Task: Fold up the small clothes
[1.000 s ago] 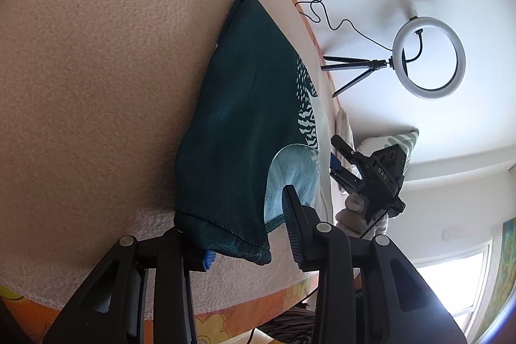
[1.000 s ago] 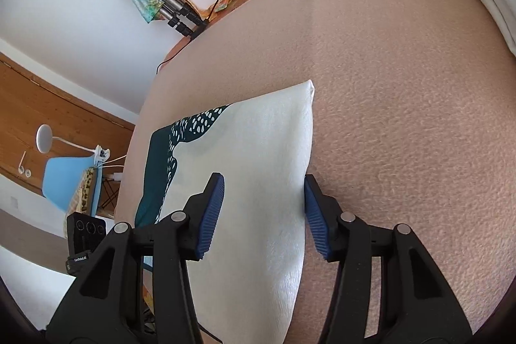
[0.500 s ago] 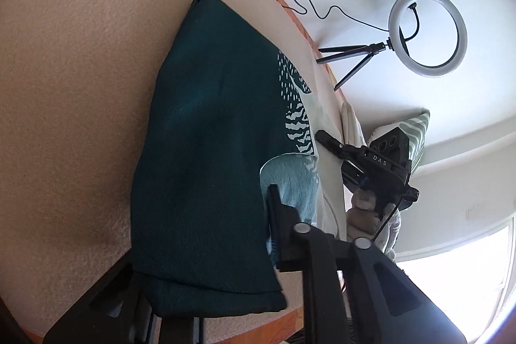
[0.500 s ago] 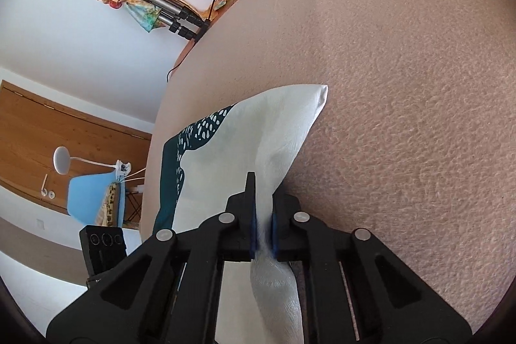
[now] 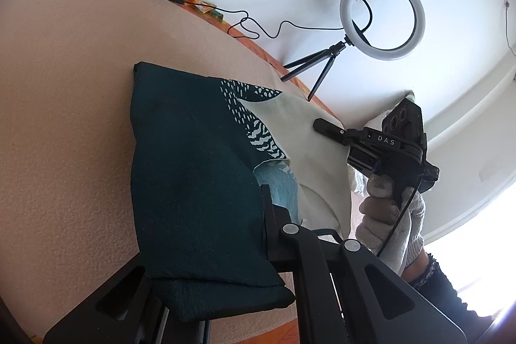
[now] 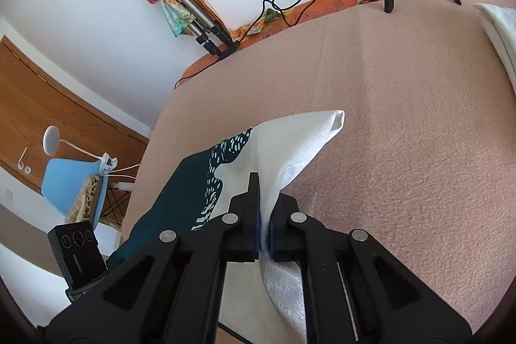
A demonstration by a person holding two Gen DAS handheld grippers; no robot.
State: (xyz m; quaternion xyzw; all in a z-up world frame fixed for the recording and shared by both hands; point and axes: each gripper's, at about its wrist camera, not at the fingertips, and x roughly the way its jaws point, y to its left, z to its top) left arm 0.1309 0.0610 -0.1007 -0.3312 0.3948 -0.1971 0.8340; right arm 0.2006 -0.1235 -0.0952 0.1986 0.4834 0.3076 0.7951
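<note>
Right wrist view shows your right gripper (image 6: pixel 262 231) clenched on the cloth (image 6: pixel 283 157), your left gripper (image 5: pixel 225 250) pinching its teal near edge, over the bed's (image 6: pixel 403 124) near edge; soft, limp, so hold corners.

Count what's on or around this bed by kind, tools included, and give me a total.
Tools: 2, the left tool and right tool, both clamped on the cloth
Cloths being folded: 1
Ring lights: 1
Folded tripods: 1
White piles at the bed edge: 1
Total: 6
</note>
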